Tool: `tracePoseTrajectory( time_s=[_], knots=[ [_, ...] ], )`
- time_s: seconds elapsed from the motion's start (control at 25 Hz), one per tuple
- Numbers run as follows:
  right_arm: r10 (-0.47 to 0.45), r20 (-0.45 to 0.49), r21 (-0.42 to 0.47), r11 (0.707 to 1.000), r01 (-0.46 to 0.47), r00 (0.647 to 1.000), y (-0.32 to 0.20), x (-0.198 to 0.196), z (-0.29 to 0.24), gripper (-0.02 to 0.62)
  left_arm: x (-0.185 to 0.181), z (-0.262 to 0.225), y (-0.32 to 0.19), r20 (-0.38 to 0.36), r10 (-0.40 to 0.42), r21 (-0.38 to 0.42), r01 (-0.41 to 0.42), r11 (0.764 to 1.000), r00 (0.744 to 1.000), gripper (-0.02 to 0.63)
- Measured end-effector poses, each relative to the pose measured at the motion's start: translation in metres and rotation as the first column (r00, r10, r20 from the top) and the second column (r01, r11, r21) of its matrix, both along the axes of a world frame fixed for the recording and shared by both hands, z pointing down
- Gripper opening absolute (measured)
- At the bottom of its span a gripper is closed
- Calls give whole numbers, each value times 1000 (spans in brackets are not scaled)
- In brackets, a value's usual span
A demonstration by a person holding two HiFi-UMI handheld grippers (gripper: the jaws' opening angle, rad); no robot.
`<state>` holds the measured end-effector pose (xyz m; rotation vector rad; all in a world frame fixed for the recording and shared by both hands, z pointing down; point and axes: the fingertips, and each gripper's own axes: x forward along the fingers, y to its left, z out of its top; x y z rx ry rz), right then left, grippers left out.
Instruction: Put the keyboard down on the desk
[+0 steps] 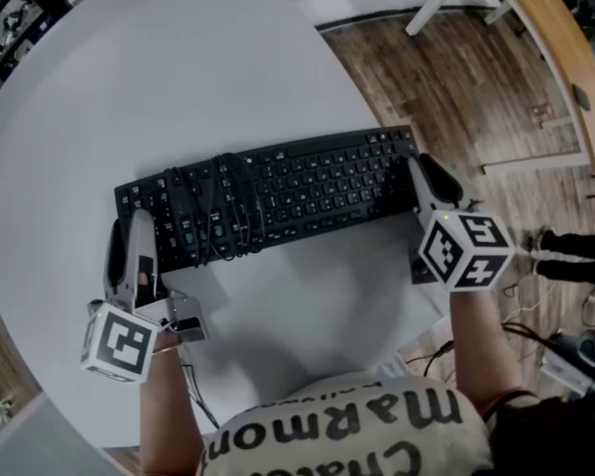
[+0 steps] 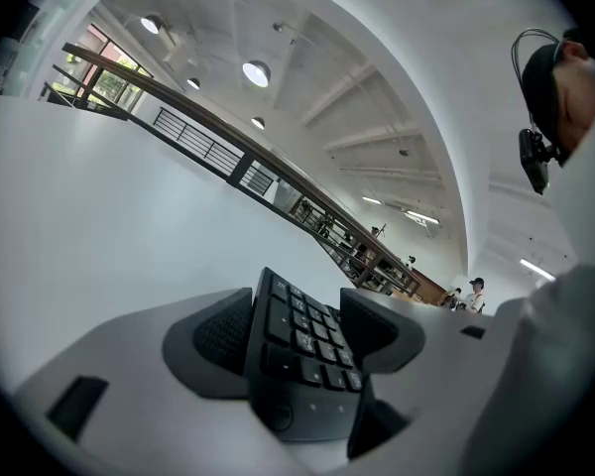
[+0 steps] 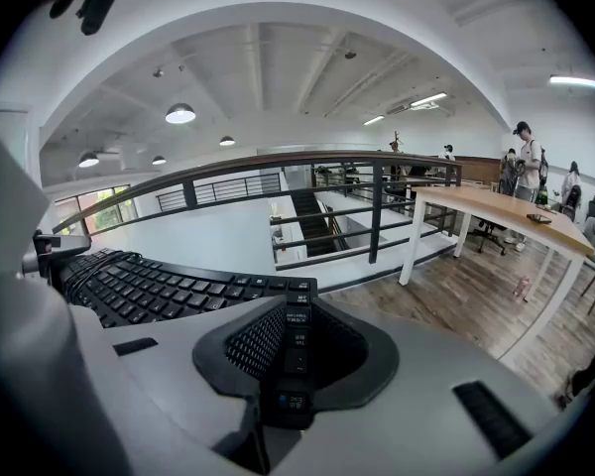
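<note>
The keyboard (image 1: 278,194), black and full-length, is seen lying crosswise over the white round desk (image 1: 178,67), its right end reaching close to the desk's edge. Whether its underside touches the desk cannot be told. A black cable (image 1: 218,211) is wound in several loops around its left half.

The left end of the keyboard is gripped by the left gripper (image 1: 129,236). In the left gripper view the keyboard (image 2: 302,360) is held between the two dark pads, one pressed against the underside and the other laid on the keys. The right end is clamped by the right gripper (image 1: 426,181). In the right gripper view the jaws are closed on the thin edge of the keyboard (image 3: 149,288), whose keys stretch away to the left.

A cube with square markers is carried on each gripper, and bare forearms are seen behind them. A wooden floor (image 1: 456,77) is seen beyond the desk.
</note>
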<state>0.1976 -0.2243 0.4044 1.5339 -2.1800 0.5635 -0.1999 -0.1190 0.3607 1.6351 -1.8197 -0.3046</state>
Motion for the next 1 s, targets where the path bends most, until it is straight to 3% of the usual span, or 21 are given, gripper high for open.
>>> tracePoseTrajectory(
  time_s=[0.4,0.68,1.0],
  knots=[
    [-17,8,-82,996,18,1000,-2,1,1,91,0,-2,0,6,0,10,0,1000,1000,272],
    [-70,-44,-172,983,62,997,-4,-2,2,86,-2,0,1,21,-20,-14,20,1000,1000,270],
    [-59,-49,-162,985,51,997,-6,-3,3,83,-6,1,1,3,-12,-14,12,1000,1000,256]
  ],
)
